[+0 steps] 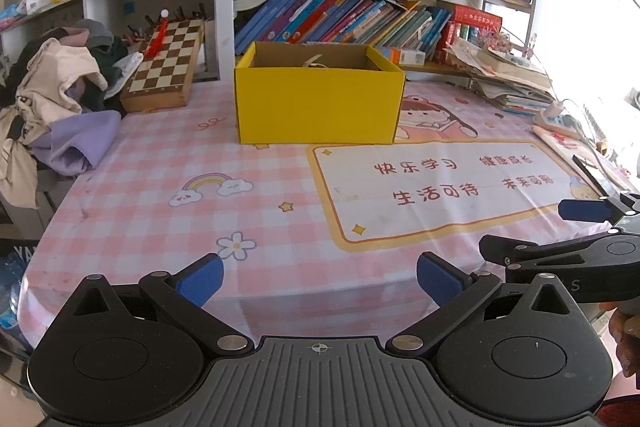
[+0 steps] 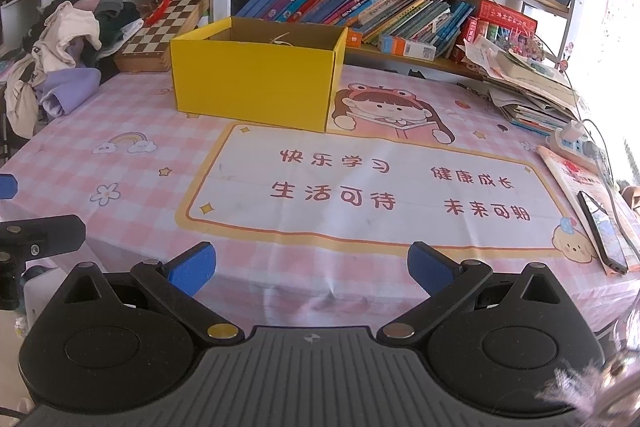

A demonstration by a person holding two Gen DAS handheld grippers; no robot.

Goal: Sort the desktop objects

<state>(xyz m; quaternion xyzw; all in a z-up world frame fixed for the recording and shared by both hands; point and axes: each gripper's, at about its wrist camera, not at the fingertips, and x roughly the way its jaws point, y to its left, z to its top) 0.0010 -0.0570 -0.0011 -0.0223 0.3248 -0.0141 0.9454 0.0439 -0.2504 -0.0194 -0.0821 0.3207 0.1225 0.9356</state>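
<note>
A: Entry, both wrist views. What does the right wrist view give that the left does not?

B: A dark phone (image 2: pixel 602 231) lying flat on a pink booklet (image 2: pixel 576 179) at the right edge of the frame, plus the full printed panel of the pink checked table cover (image 2: pixel 280 267). The left wrist view cuts that corner down to a thin sliver.

A: And the reverse?

B: The left wrist view shows the right gripper (image 1: pixel 532 231) from the side, at the lower right of the frame, hovering over the table cover (image 1: pixel 160 187). The clothes pile (image 1: pixel 60 95) at the left edge is larger there too.

A: Shared items?

B: Yellow box (image 1: pixel 318 103) upper centre, open at the top (contents are too dim to name), standing on the cover in front of the bookshelf (image 1: pixel 360 15). In the right wrist view the yellow box (image 2: pixel 256 79) sits left of centre. The chessboard (image 1: pixel 168 63) leans just left of it.

A: Jaws?

B: Left gripper (image 1: pixel 320 279): blue pads spread wide, nothing between them, touching nothing. Right gripper (image 2: pixel 312 267): same, released and wide, empty. Both sit at the near table edge, well apart from the box.
</note>
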